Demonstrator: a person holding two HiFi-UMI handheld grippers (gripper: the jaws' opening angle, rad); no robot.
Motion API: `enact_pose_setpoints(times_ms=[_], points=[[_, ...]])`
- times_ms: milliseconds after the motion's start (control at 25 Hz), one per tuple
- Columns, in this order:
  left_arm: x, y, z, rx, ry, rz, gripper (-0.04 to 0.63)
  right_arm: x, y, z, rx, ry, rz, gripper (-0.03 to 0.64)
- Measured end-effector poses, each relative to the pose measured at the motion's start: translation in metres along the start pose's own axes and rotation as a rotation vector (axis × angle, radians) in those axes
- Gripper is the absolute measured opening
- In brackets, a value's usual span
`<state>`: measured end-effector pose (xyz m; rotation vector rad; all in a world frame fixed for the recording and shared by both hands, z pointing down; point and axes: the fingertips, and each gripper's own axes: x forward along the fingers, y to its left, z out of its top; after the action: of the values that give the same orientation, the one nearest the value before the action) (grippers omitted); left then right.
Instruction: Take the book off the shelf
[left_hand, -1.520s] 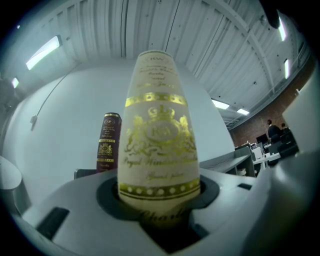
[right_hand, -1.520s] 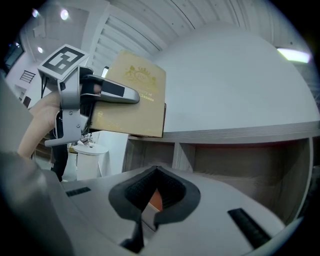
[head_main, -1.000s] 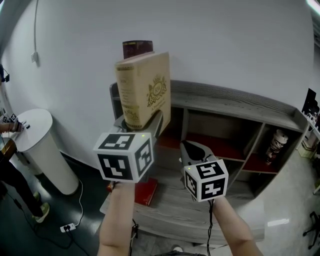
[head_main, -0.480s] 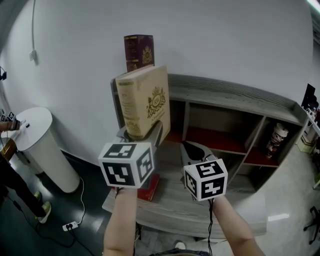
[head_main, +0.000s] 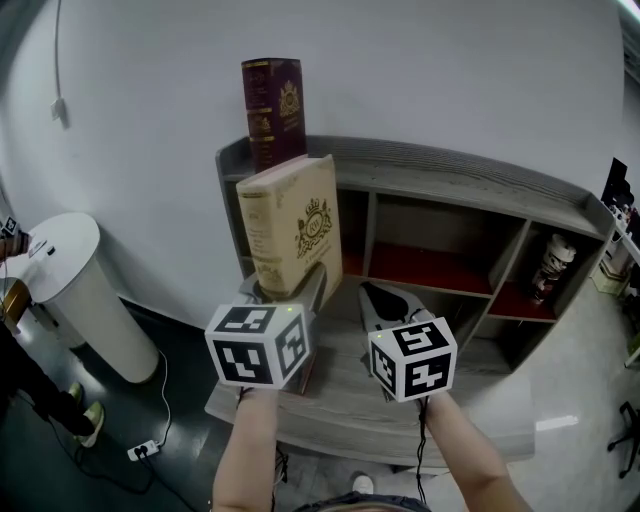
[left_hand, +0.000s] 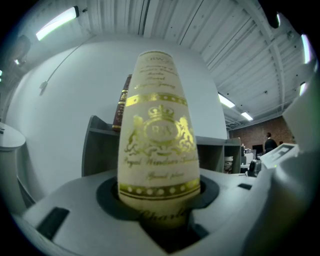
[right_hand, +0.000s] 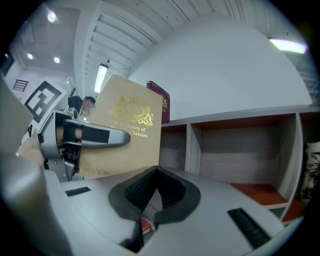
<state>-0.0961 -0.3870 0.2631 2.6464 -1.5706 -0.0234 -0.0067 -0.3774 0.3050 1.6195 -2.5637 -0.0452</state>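
A cream book with a gold crest (head_main: 295, 225) stands upright between the jaws of my left gripper (head_main: 285, 288), which is shut on its lower end. In the left gripper view the book's spine (left_hand: 159, 145) fills the middle, and the pads of that gripper (left_hand: 160, 200) press on it from both sides. The book hangs in front of the grey shelf (head_main: 450, 170), clear of it. My right gripper (head_main: 372, 297) hovers beside it on the right, shut and holding nothing; its tips (right_hand: 154, 172) meet. From there the held book (right_hand: 125, 130) shows at the left.
A maroon book (head_main: 274, 110) stands upright on the shelf's top left corner. A red book (head_main: 308, 372) lies on the low grey table (head_main: 350, 400) under the grippers. A figurine (head_main: 553, 283) sits in a right-hand compartment. A white round stand (head_main: 70, 290) is at the left.
My left gripper has sunk with the cream book in it, so the maroon book behind it now shows in full. The right gripper has hardly moved.
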Motion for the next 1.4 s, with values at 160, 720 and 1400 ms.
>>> enact_pose_setpoints(times_ms=[160,720,1400], points=[[-0.003,-0.003,-0.017,-0.003,0.018,0.0,0.219,-0.002,0.003,-0.003,0.028,-0.005,0.012,0.008],[-0.015,-0.01,-0.056,0.004,0.073,-0.006,0.219,-0.011,0.012,-0.027,0.026,0.058,0.007,0.008],[-0.034,-0.015,-0.091,-0.054,0.128,-0.018,0.219,-0.026,0.033,-0.048,0.017,0.11,0.02,0.008]])
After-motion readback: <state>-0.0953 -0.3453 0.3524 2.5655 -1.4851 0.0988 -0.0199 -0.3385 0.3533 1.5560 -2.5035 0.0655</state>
